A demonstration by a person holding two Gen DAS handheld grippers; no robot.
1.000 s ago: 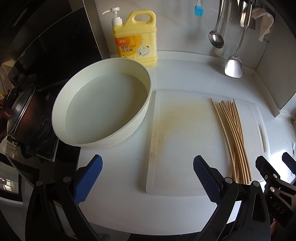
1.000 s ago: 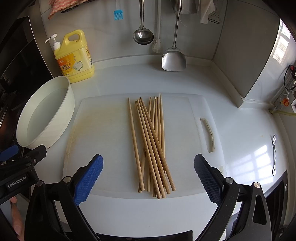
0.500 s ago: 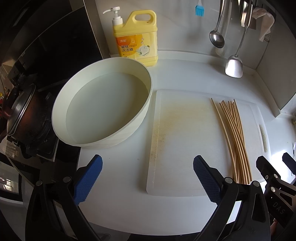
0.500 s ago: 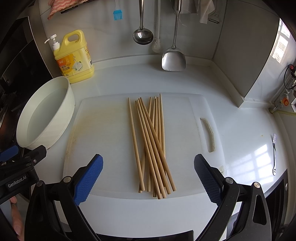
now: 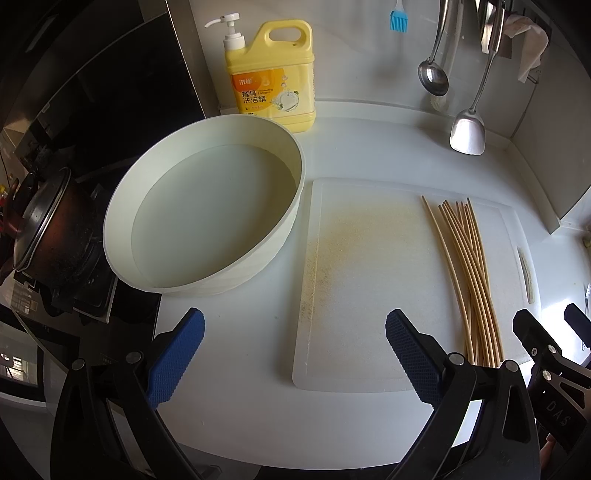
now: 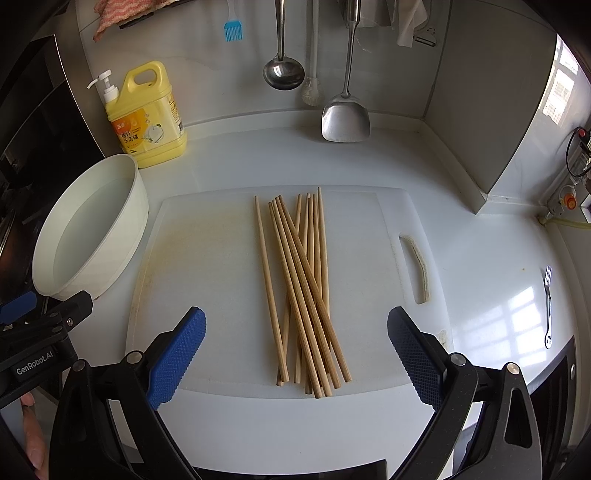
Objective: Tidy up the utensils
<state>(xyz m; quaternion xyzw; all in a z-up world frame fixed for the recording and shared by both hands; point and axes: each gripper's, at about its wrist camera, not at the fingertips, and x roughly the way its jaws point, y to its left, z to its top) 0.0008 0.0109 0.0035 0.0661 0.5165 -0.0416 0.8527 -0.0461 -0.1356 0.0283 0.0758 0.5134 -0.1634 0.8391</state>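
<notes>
Several wooden chopsticks (image 6: 301, 291) lie in a loose crossed pile on a white cutting board (image 6: 207, 266); the left wrist view shows the chopsticks (image 5: 467, 273) on the right part of the board (image 5: 369, 277). My right gripper (image 6: 295, 358) hovers open just in front of the near ends of the pile, blue pads wide apart, nothing held. My left gripper (image 5: 293, 356) is open and empty over the counter, between a white basin (image 5: 207, 210) and the board's left edge.
A yellow detergent jug (image 6: 149, 118) stands at the back left. A ladle (image 6: 282, 70), a spatula (image 6: 345, 118) and a blue brush (image 6: 233, 29) hang on the wall. A small fork (image 6: 547, 306) lies at the far right. A dark pot (image 5: 48, 229) sits on the stove, left.
</notes>
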